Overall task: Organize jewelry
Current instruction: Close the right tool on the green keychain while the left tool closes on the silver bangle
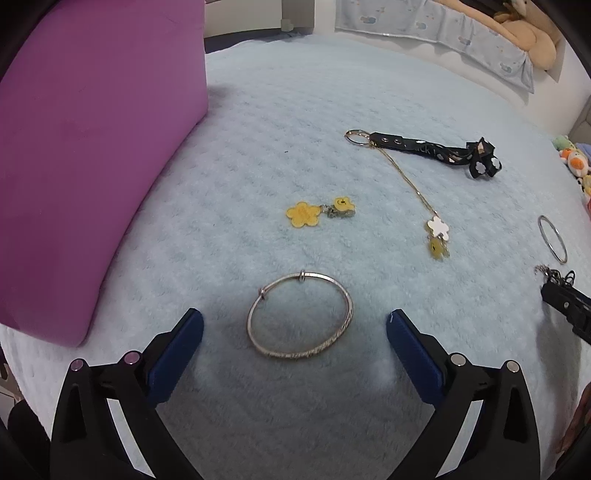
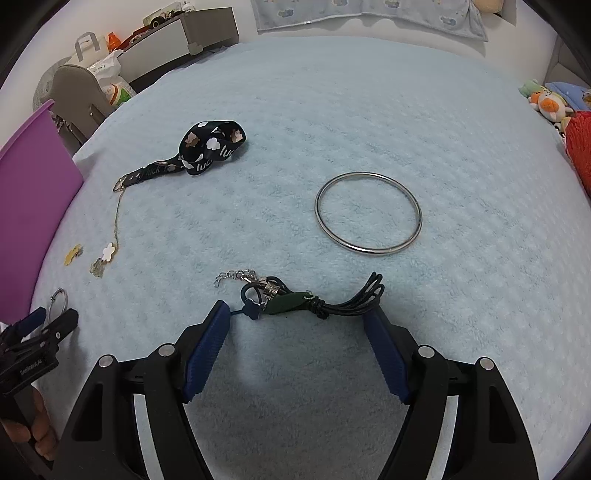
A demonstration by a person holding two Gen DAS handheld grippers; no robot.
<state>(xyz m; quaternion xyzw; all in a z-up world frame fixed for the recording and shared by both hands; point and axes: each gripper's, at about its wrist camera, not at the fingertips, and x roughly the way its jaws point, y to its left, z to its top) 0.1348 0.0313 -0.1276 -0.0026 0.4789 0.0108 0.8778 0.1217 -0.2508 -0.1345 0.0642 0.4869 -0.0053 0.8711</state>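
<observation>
Jaws open on both grippers; cord bracelet [image 2: 306,301] lies crosswise between right fingertips [image 2: 220,314]

You've got a pale blue fleece blanket [image 1: 295,110] covering the bed, w/ a purple box [image 1: 92,147] sitting on it at the left. Behind it, a blue patterned cloth [image 2: 369,14] hangs along the far side, and a tan plush toy [image 1: 532,40] lies on top at the right. Small stuffed toys [image 2: 546,103] sit at the right edge, next to sth red and fuzzy [image 2: 580,147]. Far left: a grey cabinet [image 2: 184,37], a white bag [image 2: 107,74] and an orange bottle [image 2: 112,40].
</observation>
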